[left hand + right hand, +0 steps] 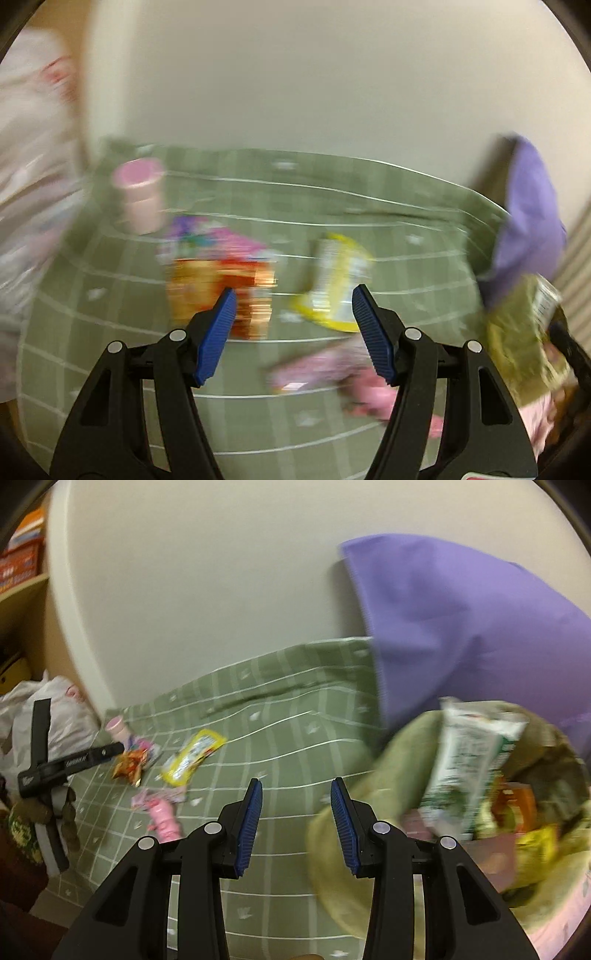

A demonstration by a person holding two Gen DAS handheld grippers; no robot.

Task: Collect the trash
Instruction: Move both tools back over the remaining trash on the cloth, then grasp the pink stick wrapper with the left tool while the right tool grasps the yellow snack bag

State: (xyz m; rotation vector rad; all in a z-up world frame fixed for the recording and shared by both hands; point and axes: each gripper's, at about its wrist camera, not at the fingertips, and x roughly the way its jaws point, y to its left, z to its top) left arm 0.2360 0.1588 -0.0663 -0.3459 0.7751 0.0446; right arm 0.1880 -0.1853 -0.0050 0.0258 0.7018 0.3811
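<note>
I count 4 wrappers loose on the green checked cloth (295,738): 1 yellow wrapper (192,757), 1 orange wrapper (129,766), 1 pink wrapper (162,812) and 1 purple-pink wrapper (207,236), the last too blurred to describe further. 1 pink cup (142,195) stands upright near the cloth's far corner. 1 olive bag (351,849) at right holds several wrappers, beside 1 purple cushion (461,627). My left gripper (293,295) and right gripper (296,786) both stand apart, nothing between the jaws.
</note>
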